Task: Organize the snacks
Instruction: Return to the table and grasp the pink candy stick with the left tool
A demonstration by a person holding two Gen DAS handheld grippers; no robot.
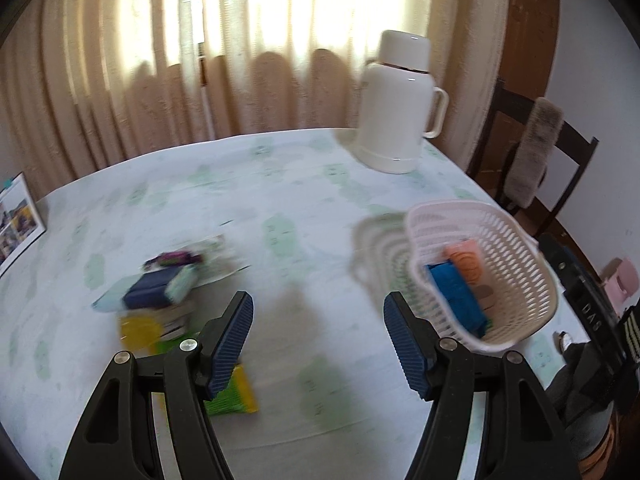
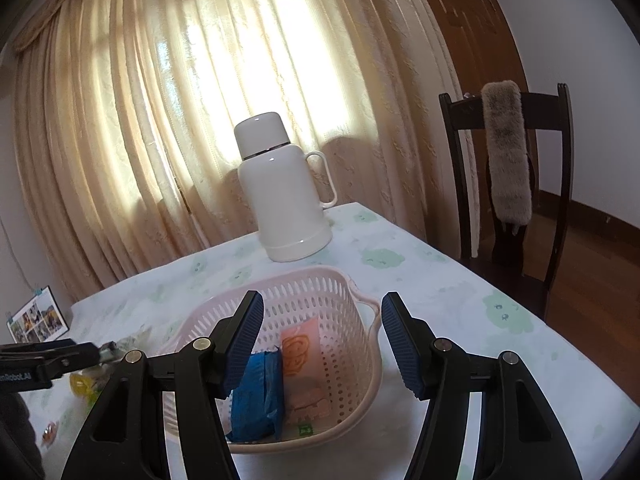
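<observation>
Hovering over bare tablecloth (image 1: pixel 304 184), the left gripper (image 1: pixel 318 320) has its jaws apart with nothing between them, and open cloth runs ahead of it up to the white thermos (image 1: pixel 394 108) at the table's far edge. To its left, close by, lies a loose pile of snack packets (image 1: pixel 160 292): a dark blue one on top, yellow and green ones partly under the left finger. They are smeared by motion, so no label can be read. To its right and just ahead stands the pale slotted basket (image 1: pixel 516 264), close to the table's right edge, with a chair (image 1: pixel 560 168) beyond that edge.

The right gripper (image 2: pixel 322 340) is poised above the near rim of the same basket (image 2: pixel 352 320), jaws apart and empty. Inside it a blue packet (image 2: pixel 260 396) and an orange packet (image 2: pixel 300 348) stand side by side; the left finger covers part of the blue one. Free cloth lies to this gripper's right, out to the table edge. At its far left the tip of the other gripper (image 2: pixel 96 350) shows over the pile, mostly cut off by the frame. A photo card (image 2: pixel 38 320) stands at the far left corner.
</observation>
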